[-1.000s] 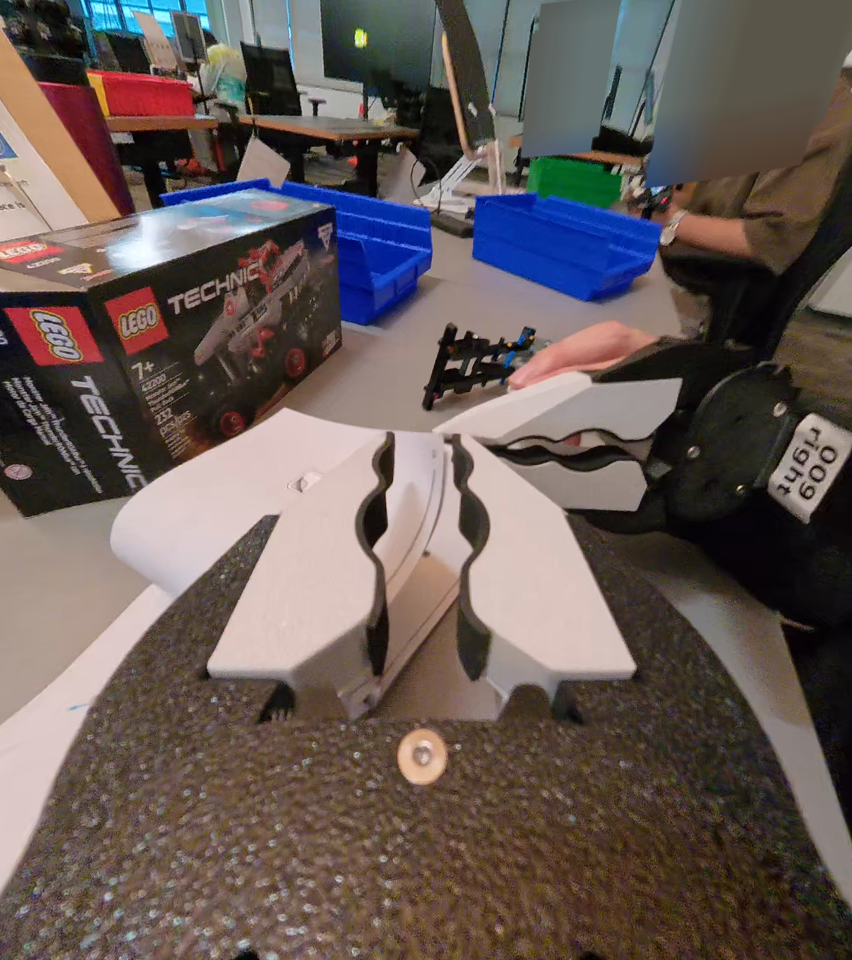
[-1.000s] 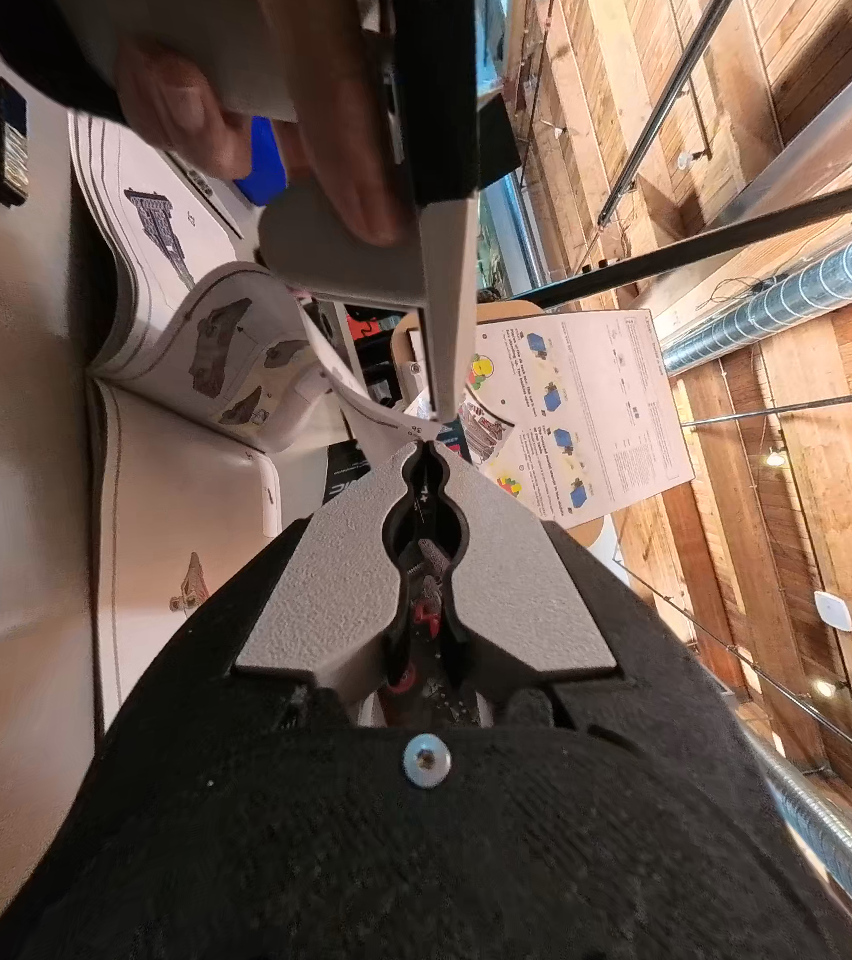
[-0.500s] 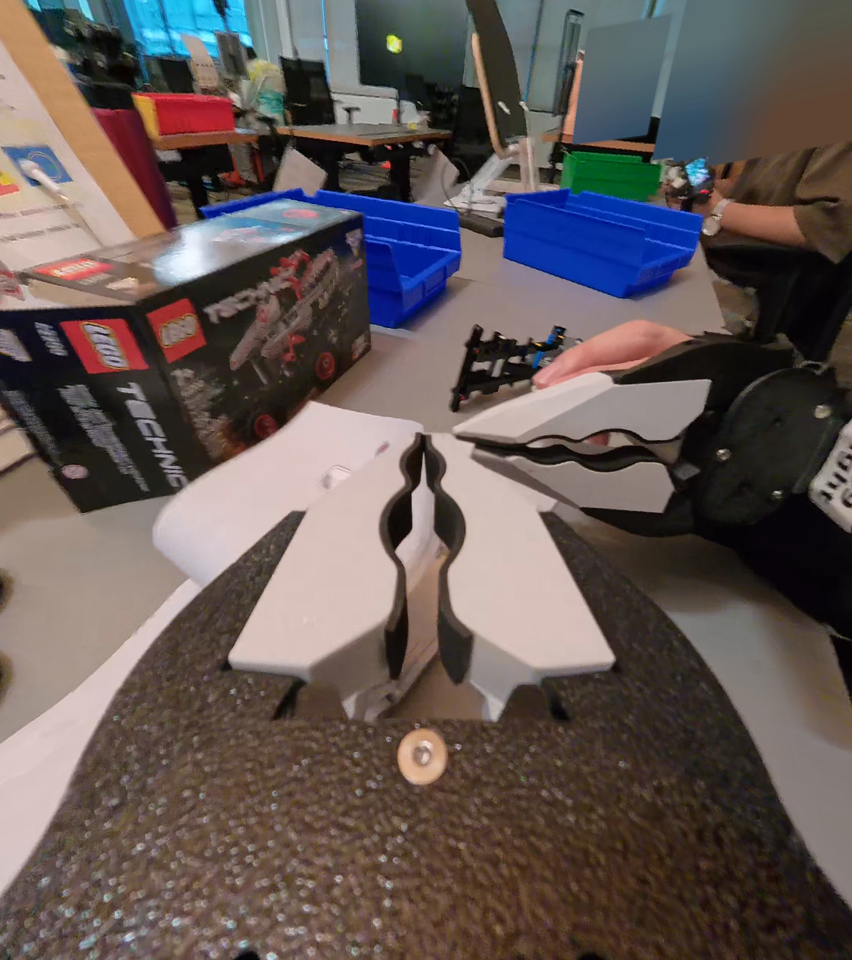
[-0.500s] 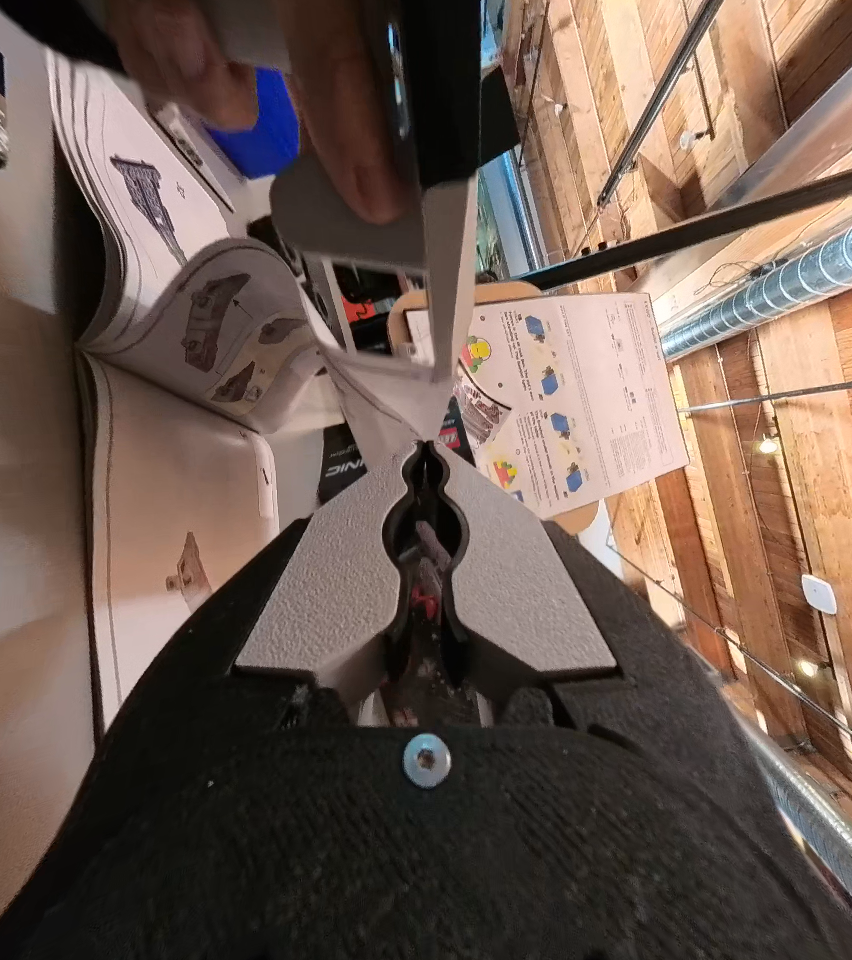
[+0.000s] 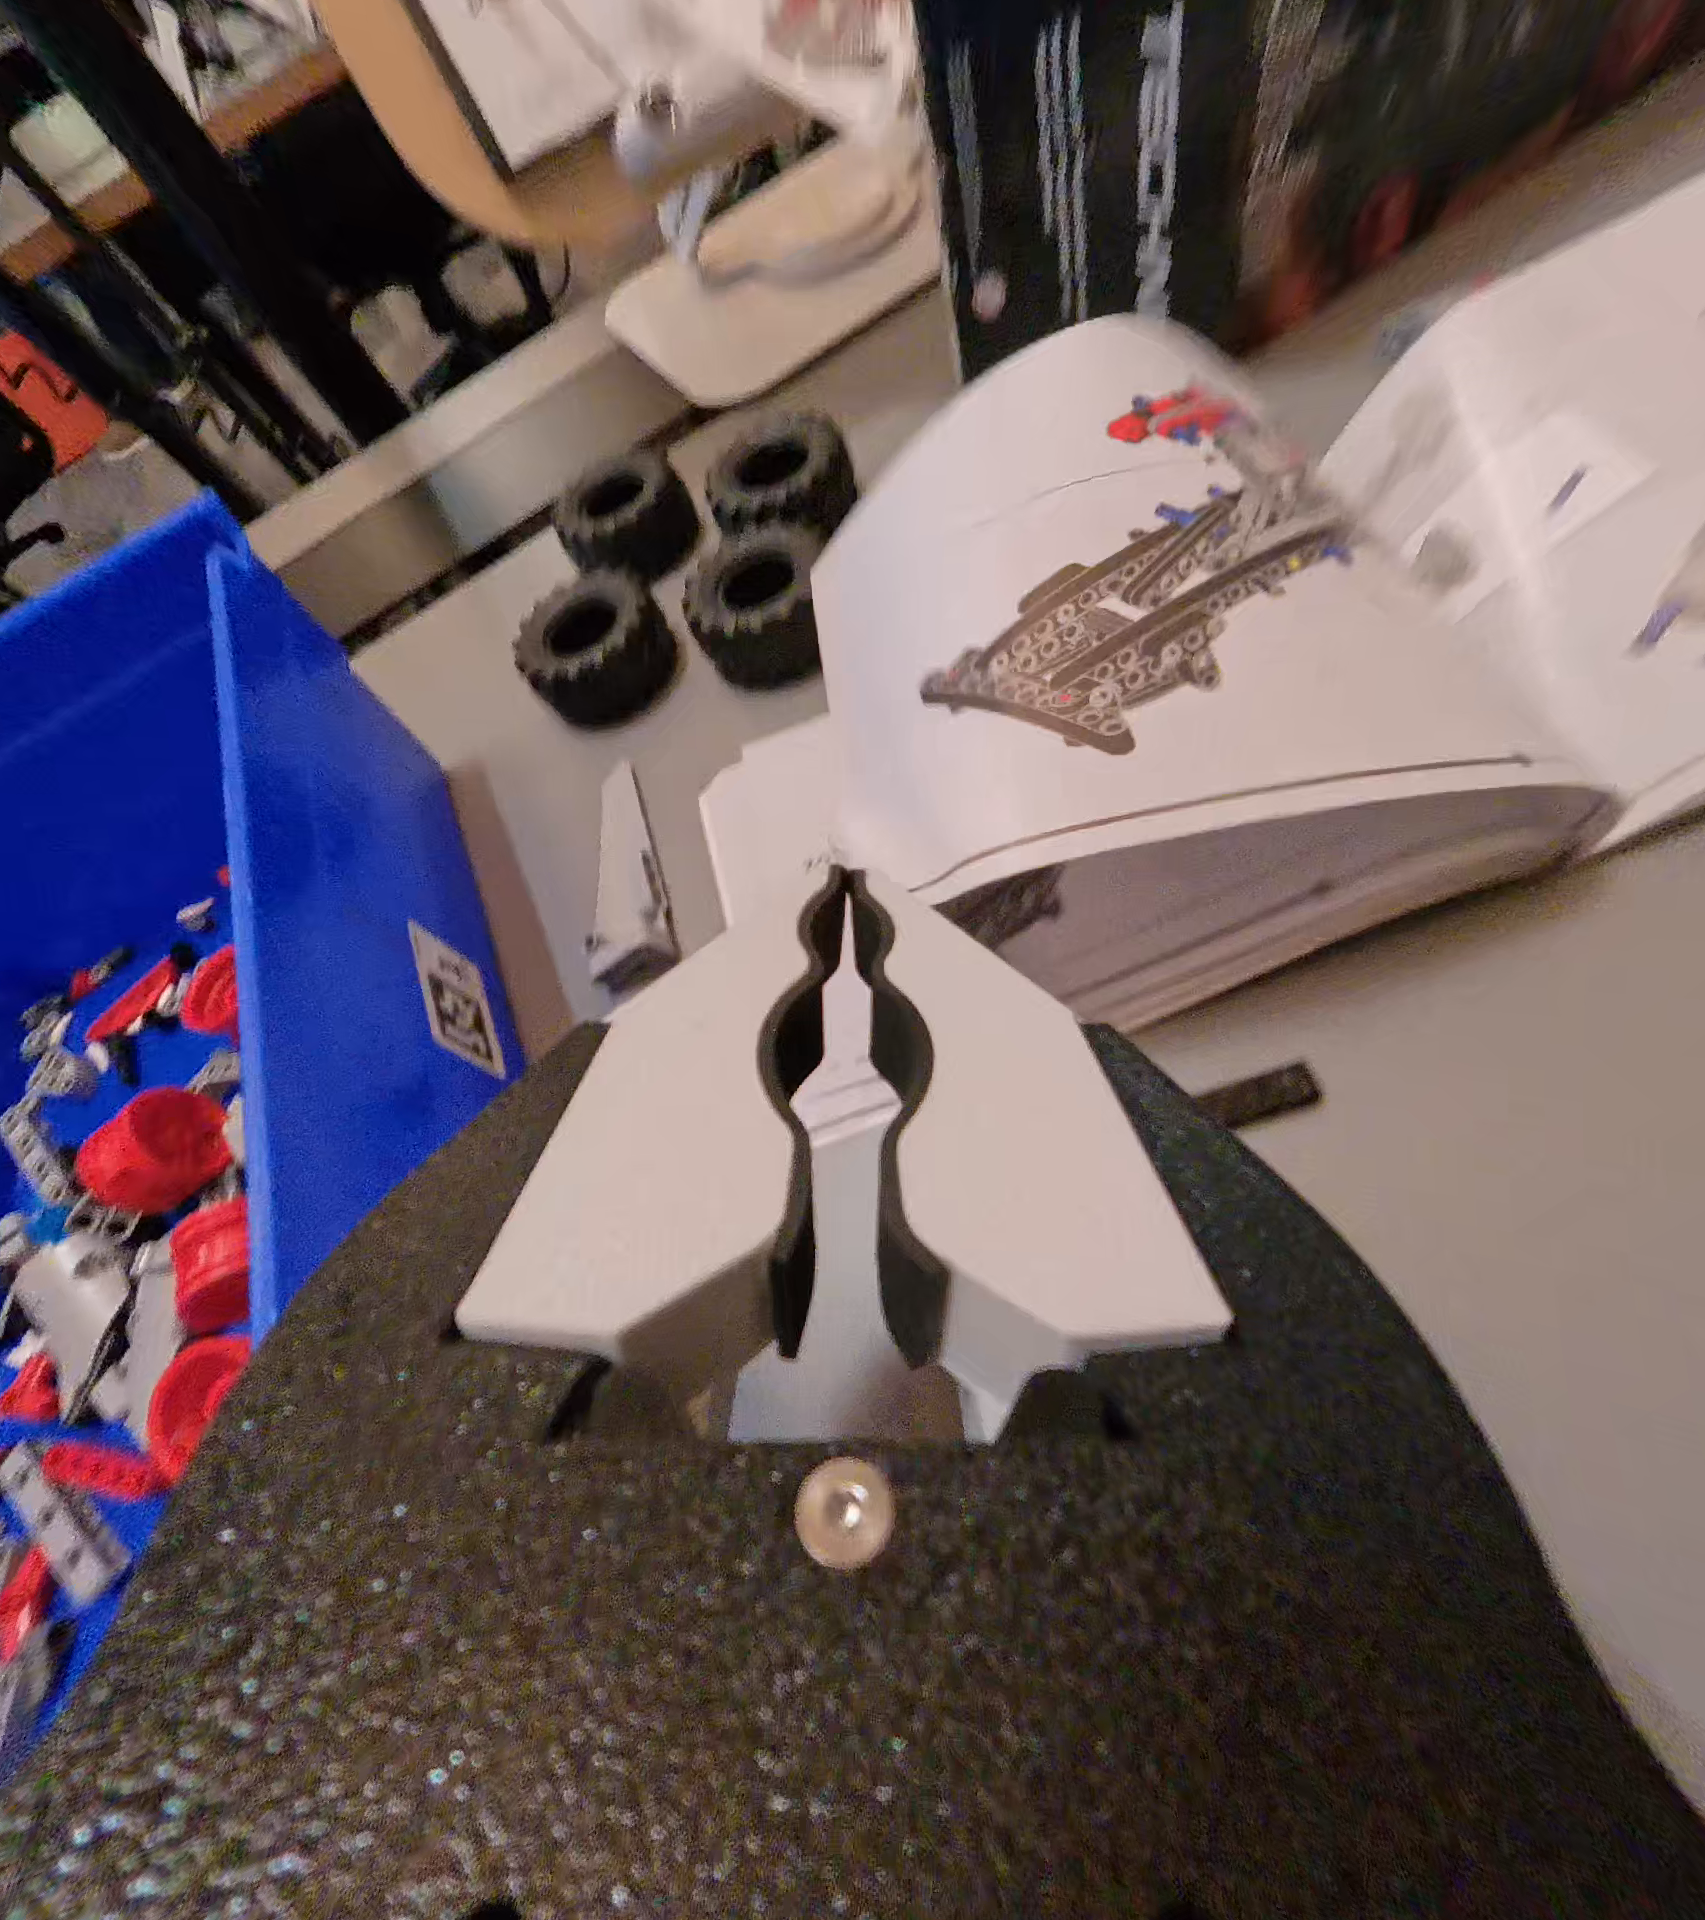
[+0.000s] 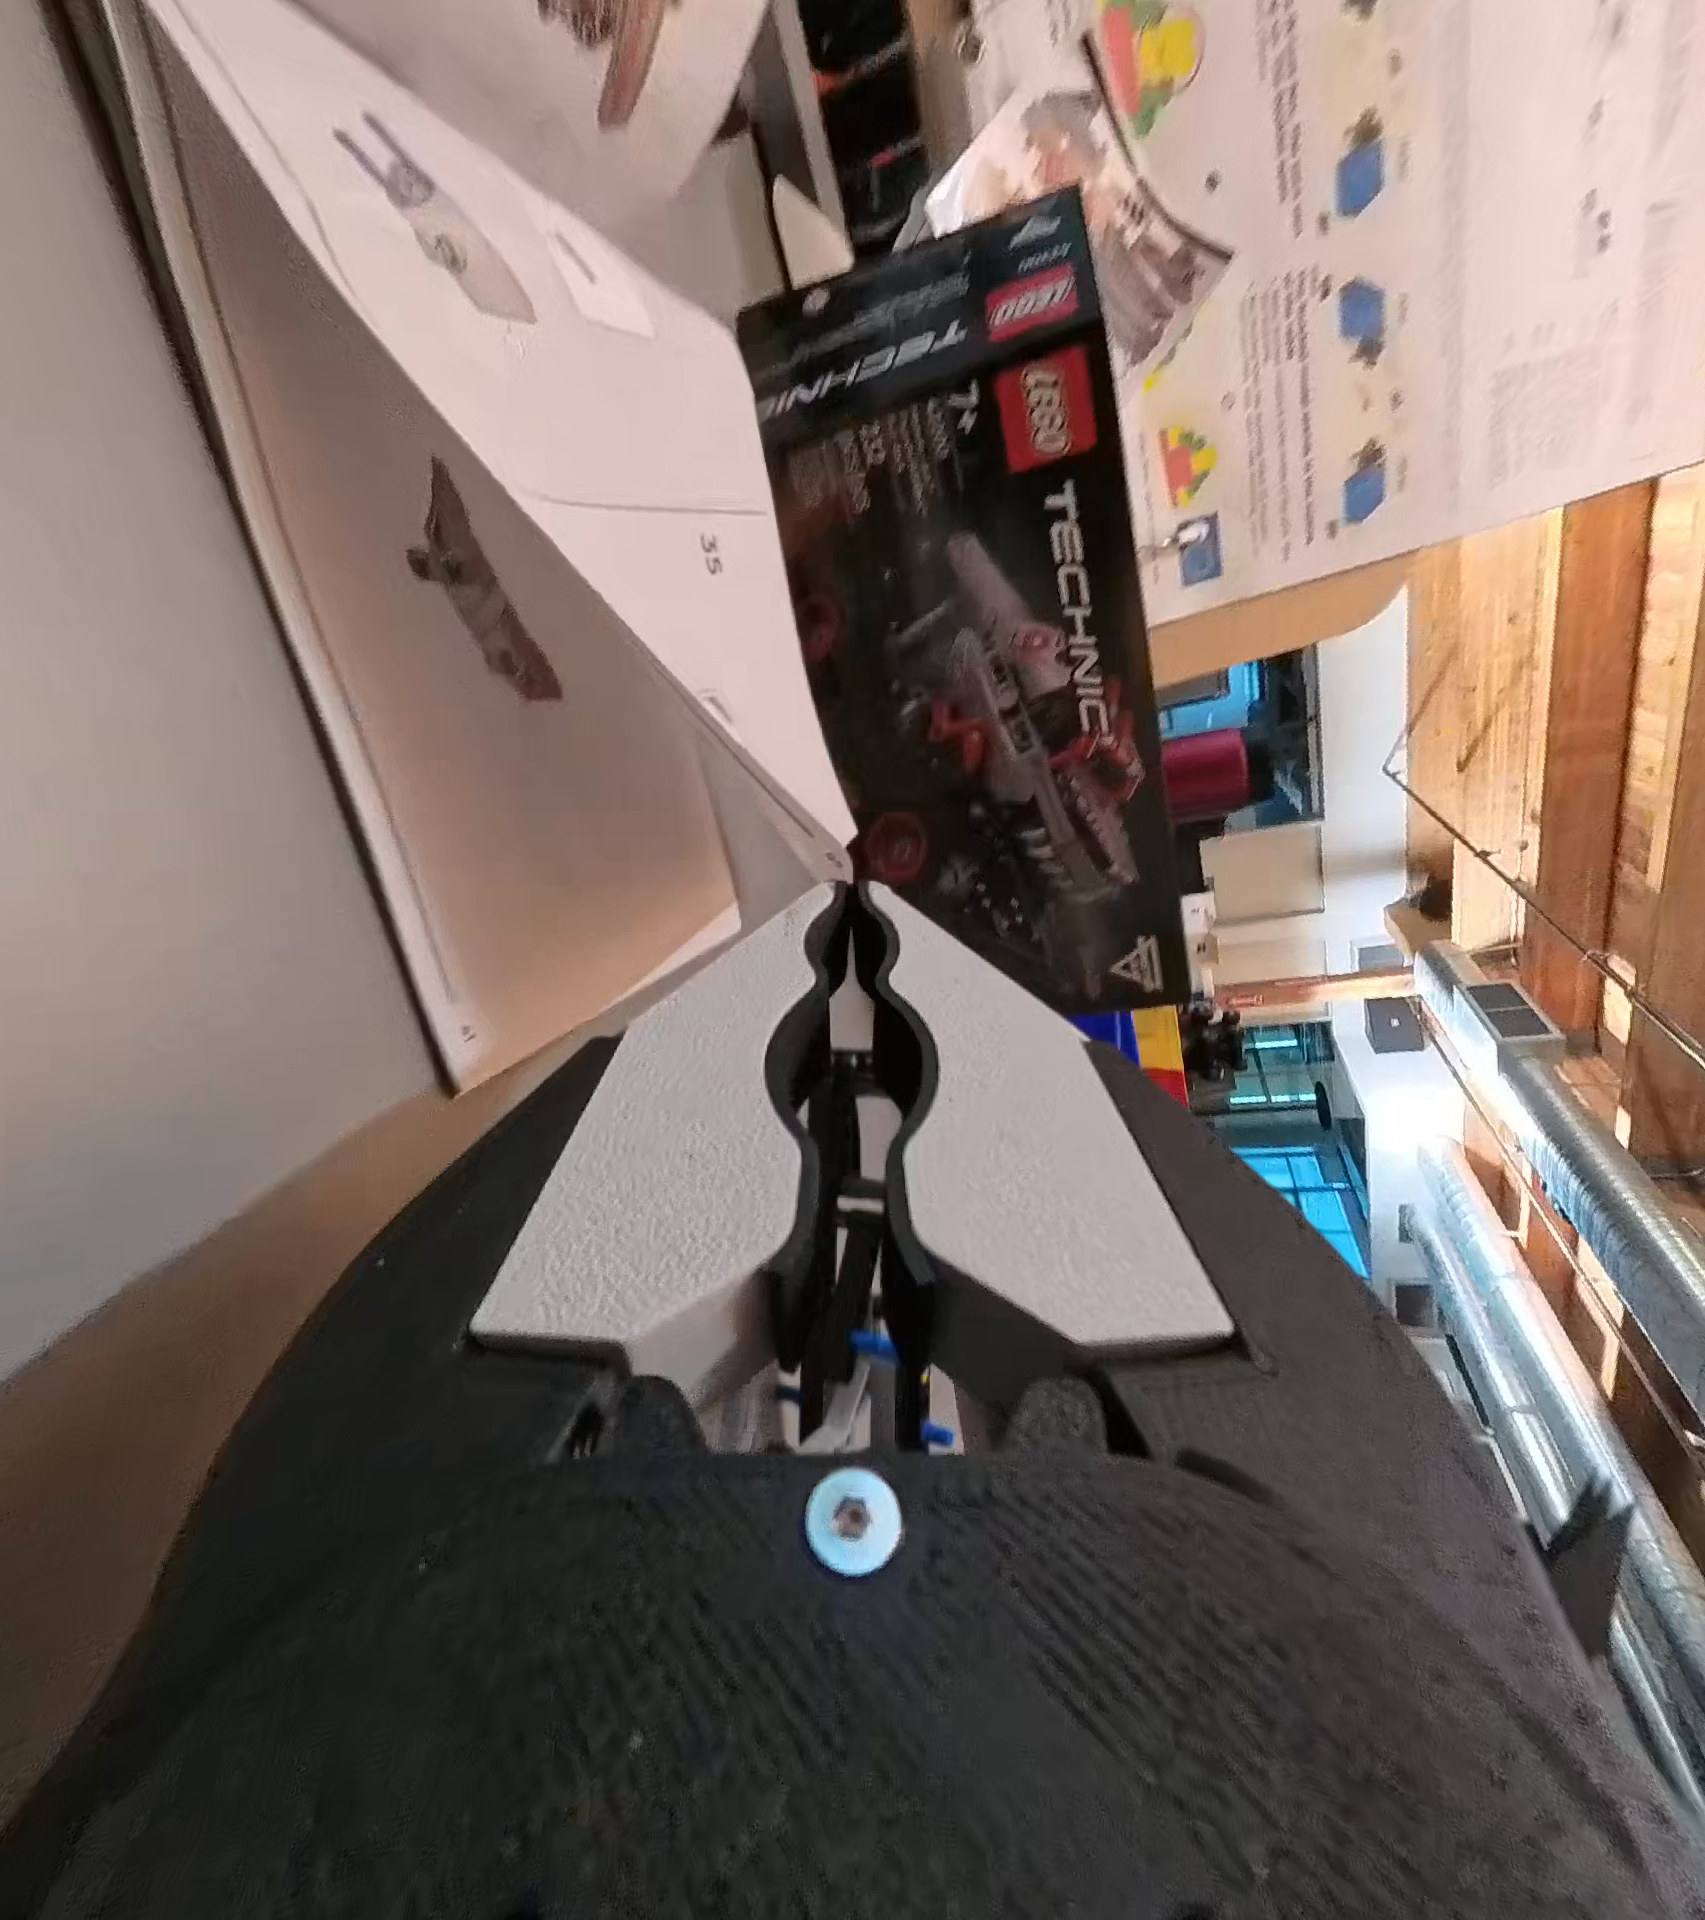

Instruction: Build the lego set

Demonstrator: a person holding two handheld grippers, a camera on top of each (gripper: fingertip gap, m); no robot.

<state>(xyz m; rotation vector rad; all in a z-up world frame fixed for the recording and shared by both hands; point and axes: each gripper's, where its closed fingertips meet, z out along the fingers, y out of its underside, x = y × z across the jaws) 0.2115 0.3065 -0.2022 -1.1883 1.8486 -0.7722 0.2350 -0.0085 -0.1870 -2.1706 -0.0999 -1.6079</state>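
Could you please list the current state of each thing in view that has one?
Left gripper: shut, empty.
Right gripper: shut on page corner.
Instruction booklet: open, pages arched.
Blue bin: open, holding loose parts.
Four black tyres: loose, clustered.
Set box: standing, closed.

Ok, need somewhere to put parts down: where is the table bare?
Bare grey table lies in front of the open instruction booklet, right of the left claw. Crowded on the left: blue bin, four black tyres, box behind.
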